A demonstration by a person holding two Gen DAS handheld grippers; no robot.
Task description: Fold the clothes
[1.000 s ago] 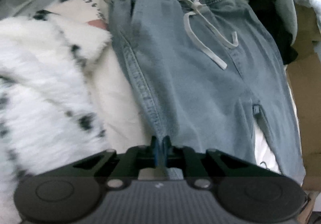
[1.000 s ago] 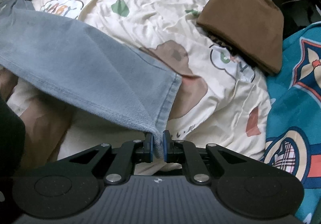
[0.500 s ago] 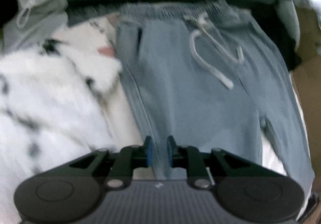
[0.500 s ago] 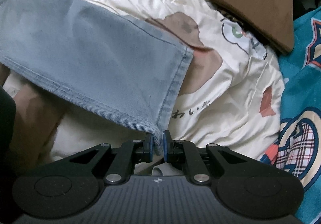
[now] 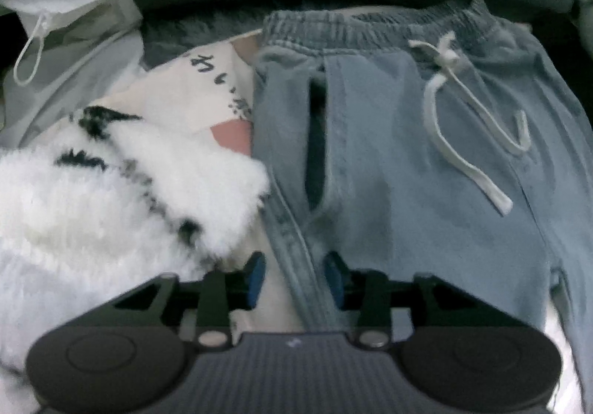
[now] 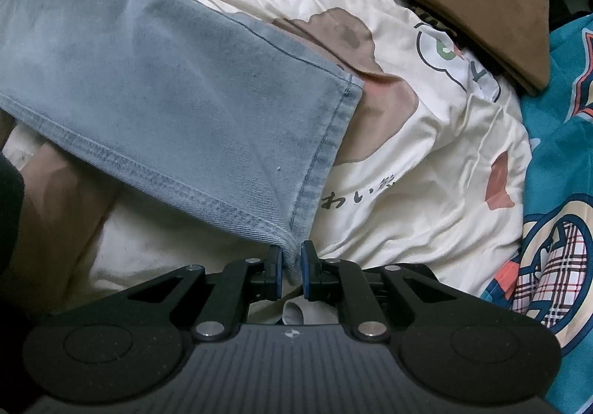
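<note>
Your left gripper (image 5: 294,278) and right gripper (image 6: 292,271): each has a dark grey ribbed body with a small white mark, two round black discs at its near corners, black triangular linkage arms with silver screws, and blue pads (image 6: 306,271) lining black fingers.

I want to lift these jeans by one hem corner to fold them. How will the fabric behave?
The jeans are probably floppy: the leg sags away from the right gripper pinching its hem. They likely aren't slippery, since a small pinch holds. At the left gripper, whose jaws have just been opening, the side seam between them looks unpinched.
</note>
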